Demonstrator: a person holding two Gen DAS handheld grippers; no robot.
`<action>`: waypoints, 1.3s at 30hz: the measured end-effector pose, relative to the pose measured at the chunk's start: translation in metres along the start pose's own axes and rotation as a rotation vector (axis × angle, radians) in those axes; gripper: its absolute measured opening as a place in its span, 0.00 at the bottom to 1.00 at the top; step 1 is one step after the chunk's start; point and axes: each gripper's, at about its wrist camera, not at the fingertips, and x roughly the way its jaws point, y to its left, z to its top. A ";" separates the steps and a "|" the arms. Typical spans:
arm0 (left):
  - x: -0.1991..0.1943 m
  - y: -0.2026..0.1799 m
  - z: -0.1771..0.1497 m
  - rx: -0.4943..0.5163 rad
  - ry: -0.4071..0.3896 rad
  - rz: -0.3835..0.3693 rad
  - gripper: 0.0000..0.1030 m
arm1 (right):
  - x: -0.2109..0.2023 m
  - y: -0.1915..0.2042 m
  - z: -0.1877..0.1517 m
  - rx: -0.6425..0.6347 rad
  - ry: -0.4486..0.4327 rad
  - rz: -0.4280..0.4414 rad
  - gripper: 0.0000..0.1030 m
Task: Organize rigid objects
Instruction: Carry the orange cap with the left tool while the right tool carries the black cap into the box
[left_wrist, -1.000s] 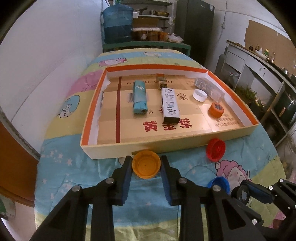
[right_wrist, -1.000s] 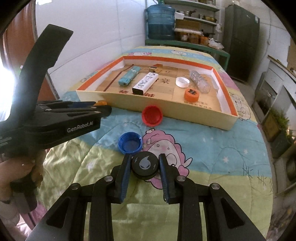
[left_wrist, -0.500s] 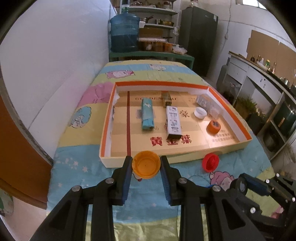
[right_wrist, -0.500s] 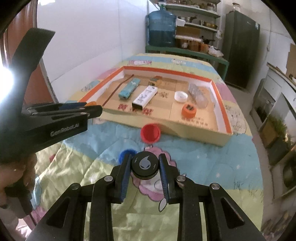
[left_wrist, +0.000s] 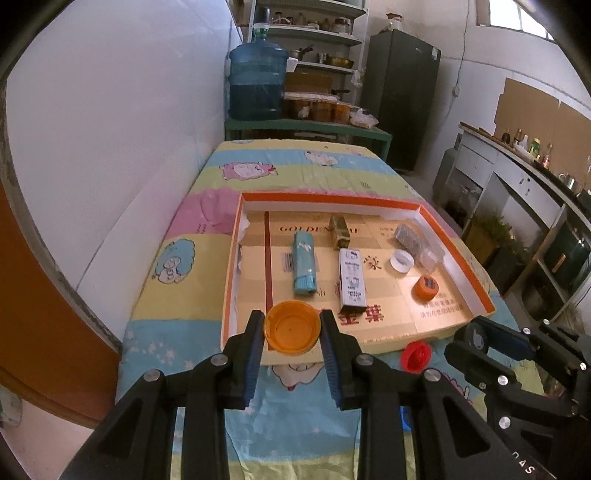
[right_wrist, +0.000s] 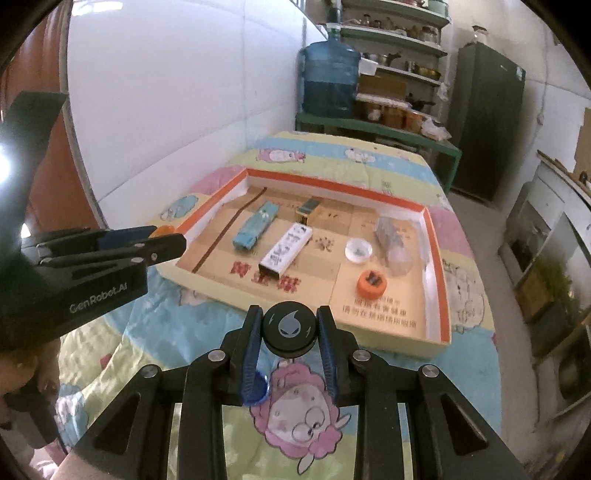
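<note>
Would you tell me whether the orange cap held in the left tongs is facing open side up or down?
Open side up: the orange cap, clamped between the left tongs, shows its hollow interior and raised rim to the camera.

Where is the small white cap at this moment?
In the left wrist view, the white cap lies inside the tray, toward its right side, between the white carton and the clear plastic packet.

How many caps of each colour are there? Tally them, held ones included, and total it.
Orange caps: 2, one held, one in the box
Black cap: 1, held
Red cap: 1
Blue cap: 1
White cap: 1
Total: 6
</note>
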 end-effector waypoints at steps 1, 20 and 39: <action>0.000 0.000 0.002 -0.001 -0.005 0.002 0.30 | 0.001 -0.001 0.002 -0.001 -0.002 0.004 0.30; 0.025 0.010 0.033 -0.044 -0.013 0.022 0.30 | 0.032 -0.028 0.036 0.024 -0.004 0.020 0.29; 0.073 0.019 0.041 -0.049 0.045 0.057 0.30 | 0.077 -0.048 0.047 0.051 0.035 0.038 0.30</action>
